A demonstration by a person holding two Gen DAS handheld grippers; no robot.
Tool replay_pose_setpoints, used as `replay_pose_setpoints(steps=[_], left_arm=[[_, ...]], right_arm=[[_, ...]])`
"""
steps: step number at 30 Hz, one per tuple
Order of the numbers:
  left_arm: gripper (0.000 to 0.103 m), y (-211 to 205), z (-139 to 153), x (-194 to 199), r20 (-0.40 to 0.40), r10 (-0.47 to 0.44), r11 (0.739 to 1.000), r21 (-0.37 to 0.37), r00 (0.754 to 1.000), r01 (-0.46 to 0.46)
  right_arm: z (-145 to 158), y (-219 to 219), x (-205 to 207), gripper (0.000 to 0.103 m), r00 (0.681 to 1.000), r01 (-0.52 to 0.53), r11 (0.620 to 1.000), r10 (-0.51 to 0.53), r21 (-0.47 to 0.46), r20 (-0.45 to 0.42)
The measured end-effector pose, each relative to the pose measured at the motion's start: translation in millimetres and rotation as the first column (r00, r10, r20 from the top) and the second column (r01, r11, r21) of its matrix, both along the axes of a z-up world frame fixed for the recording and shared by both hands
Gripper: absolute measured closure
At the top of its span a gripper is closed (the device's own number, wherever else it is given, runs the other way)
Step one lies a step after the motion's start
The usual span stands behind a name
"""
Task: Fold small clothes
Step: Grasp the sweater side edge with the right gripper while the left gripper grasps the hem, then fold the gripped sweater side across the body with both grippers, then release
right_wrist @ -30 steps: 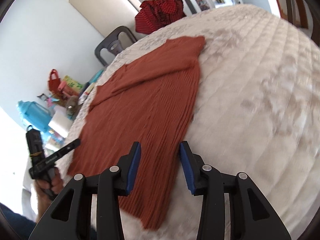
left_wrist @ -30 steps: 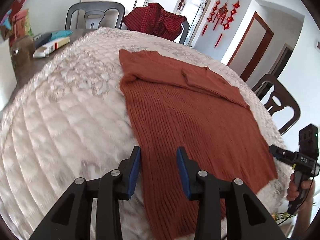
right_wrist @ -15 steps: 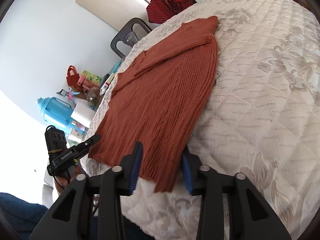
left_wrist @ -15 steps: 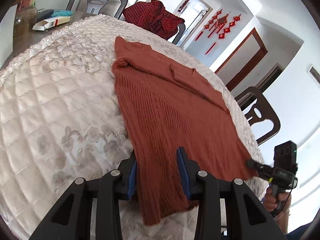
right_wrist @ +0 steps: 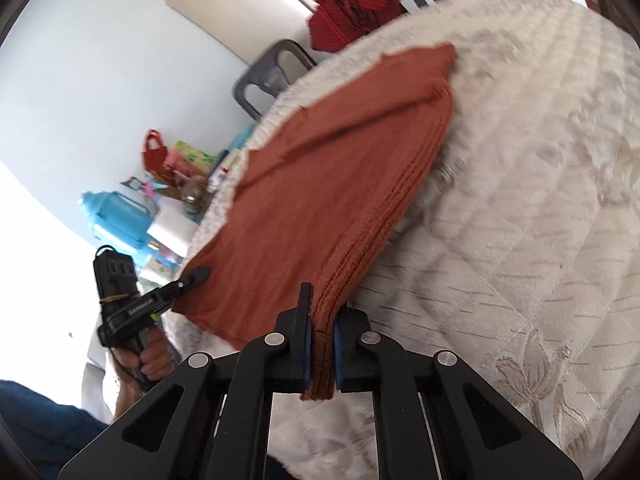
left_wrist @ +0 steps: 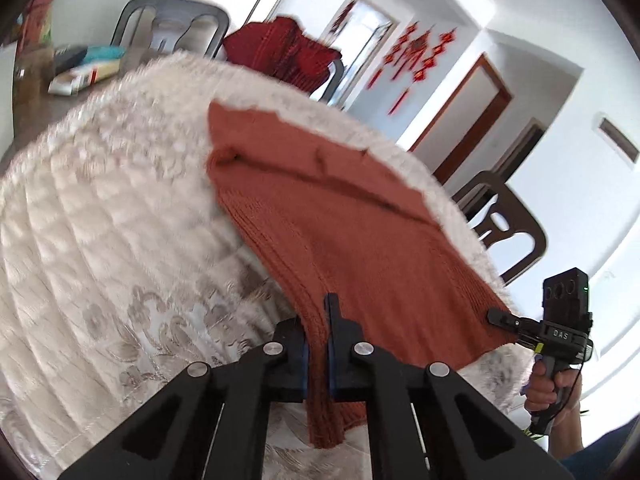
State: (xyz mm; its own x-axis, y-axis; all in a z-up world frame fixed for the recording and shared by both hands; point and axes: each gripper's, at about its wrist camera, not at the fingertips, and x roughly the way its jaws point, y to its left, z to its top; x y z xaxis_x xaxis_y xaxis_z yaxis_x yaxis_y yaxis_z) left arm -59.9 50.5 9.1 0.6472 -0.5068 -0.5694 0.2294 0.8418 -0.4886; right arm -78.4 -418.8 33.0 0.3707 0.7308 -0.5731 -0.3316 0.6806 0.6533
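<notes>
While both frames are smeared by motion blur, the main facts read clearly. The left claw (left_wrist: 317, 350) is clamped tight on the near hem corner of a rust-brown ribbed sweater (left_wrist: 352, 240), with a strip of knit squeezed between its blue pads and a short tail hanging below them. The right claw (right_wrist: 321, 354) is likewise pinched on the opposite near corner of the same sweater (right_wrist: 320, 184), the fabric bunched into a narrow fold between its pads.

Most of the garment lies spread on a table covered by a cream quilted cloth (left_wrist: 100, 260) with a pale floral pattern; the near hem is lifted off the cloth at both gripped corners. Its far end, with a folded band across it, rests flat toward the far side of the table.

From the left wrist view, the right claw (left_wrist: 496, 316) shows at the sweater's corner, held in a hand (left_wrist: 552, 384). From the right wrist view, the left claw (right_wrist: 200, 272) and its hand (right_wrist: 140, 364) appear at the other corner.

Beyond the table stand a grey chair (left_wrist: 168, 28) and another chair draped with a red checked garment (left_wrist: 284, 52). Red hanging ornaments (left_wrist: 416, 52) decorate the far wall. A blue jug (right_wrist: 116, 216) sits among clutter on the table's far edge.
</notes>
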Motion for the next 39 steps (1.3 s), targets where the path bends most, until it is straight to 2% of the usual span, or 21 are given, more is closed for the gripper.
replay_pose_setpoints(steps=[3, 6, 10, 15, 19, 25, 29, 34, 39], left_arm=[[0.096, 5, 9, -11, 0.03, -0.008, 1.0, -0.019, 1.0, 0.008], [0.096, 12, 13, -21, 0.024, -0.008, 0.998, -0.064, 1.0, 0.01], [0.096, 19, 14, -32, 0.014, 0.004, 0.997, -0.075, 1.0, -0.003], [0.096, 23, 5, -23, -0.015, 0.019, 0.995, -0.101, 1.0, -0.021], [0.096, 19, 16, -14, 0.04, 0.015, 0.994, -0.107, 0.999, -0.01], [0.096, 21, 36, 14, 0.122, 0.035, 0.992, -0.127, 0.992, -0.019], [0.096, 30, 44, 46, 0.143, 0.086, 0.985, -0.16, 0.986, -0.063], [0.096, 34, 47, 94, 0.123, 0.12, 0.98, -0.176, 0.985, -0.097], [0.096, 32, 37, 140, 0.073, 0.133, 0.977, -0.179, 0.988, -0.118]], right_arm=[[10, -9, -9, 0.096, 0.999, -0.001, 1.0, 0.0, 0.023, 0.033], [13, -18, -19, 0.096, 0.999, 0.0, 0.999, -0.001, 0.037, 0.036], [19, -26, -34, 0.096, 0.999, -0.007, 0.997, 0.003, 0.073, 0.051], [10, -33, -29, 0.096, 1.0, 0.016, 0.997, -0.018, 0.081, 0.026], [15, -30, -22, 0.096, 0.999, 0.004, 0.995, -0.009, 0.104, 0.048], [33, -27, 5, 0.096, 0.994, 0.008, 0.988, -0.025, 0.157, 0.107], [46, -27, 31, 0.096, 0.987, 0.029, 0.981, -0.058, 0.193, 0.148], [58, -26, 72, 0.096, 0.981, 0.056, 0.976, -0.094, 0.212, 0.173], [52, -24, 120, 0.096, 0.984, 0.106, 0.969, -0.134, 0.221, 0.118]])
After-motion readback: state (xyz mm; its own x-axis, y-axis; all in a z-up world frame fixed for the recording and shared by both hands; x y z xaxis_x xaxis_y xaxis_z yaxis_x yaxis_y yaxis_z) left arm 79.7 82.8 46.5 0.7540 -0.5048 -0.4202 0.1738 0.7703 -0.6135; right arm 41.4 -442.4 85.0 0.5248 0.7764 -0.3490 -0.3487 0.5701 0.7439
